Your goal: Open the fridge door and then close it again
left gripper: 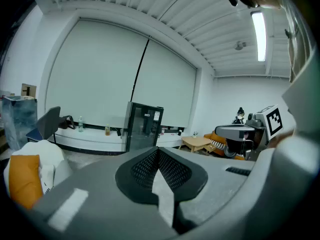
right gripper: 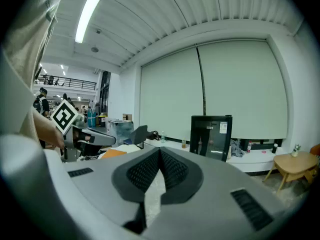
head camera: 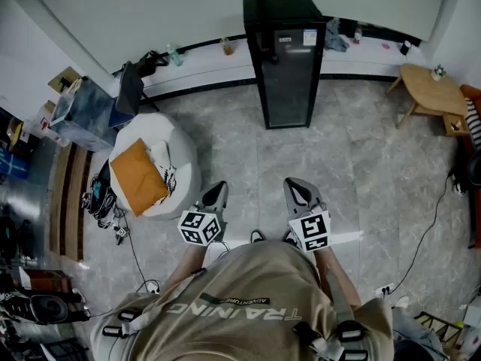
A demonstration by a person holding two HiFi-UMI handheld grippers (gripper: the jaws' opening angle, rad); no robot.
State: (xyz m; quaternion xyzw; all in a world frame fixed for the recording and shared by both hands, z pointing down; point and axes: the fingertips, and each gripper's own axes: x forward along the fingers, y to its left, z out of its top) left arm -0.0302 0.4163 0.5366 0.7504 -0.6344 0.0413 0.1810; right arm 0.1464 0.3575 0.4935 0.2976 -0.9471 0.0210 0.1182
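The left gripper (head camera: 216,190) is held low in front of the person's beige shirt (head camera: 248,299), its grey jaws pressed together at the tips with nothing between them; the right gripper (head camera: 297,189) is just beside it and level with it, its jaws likewise closed on nothing. The tall black fridge with a dark glass door (head camera: 285,66) stands straight ahead of both grippers, well apart from them across the grey tiled floor (head camera: 338,164); its back is to the low white ledge (head camera: 203,62) that runs along the wall; its door lies flush with the cabinet, closed, with a white label near the top. Near the left gripper, on its left, sits a round white beanbag (head camera: 169,145) with a flat orange cushion (head camera: 137,175) lying on it; ahead and far to the right of the right gripper stands a low pale wooden table (head camera: 425,89); small bottles (head camera: 227,46) stand on the ledge, left of the fridge.
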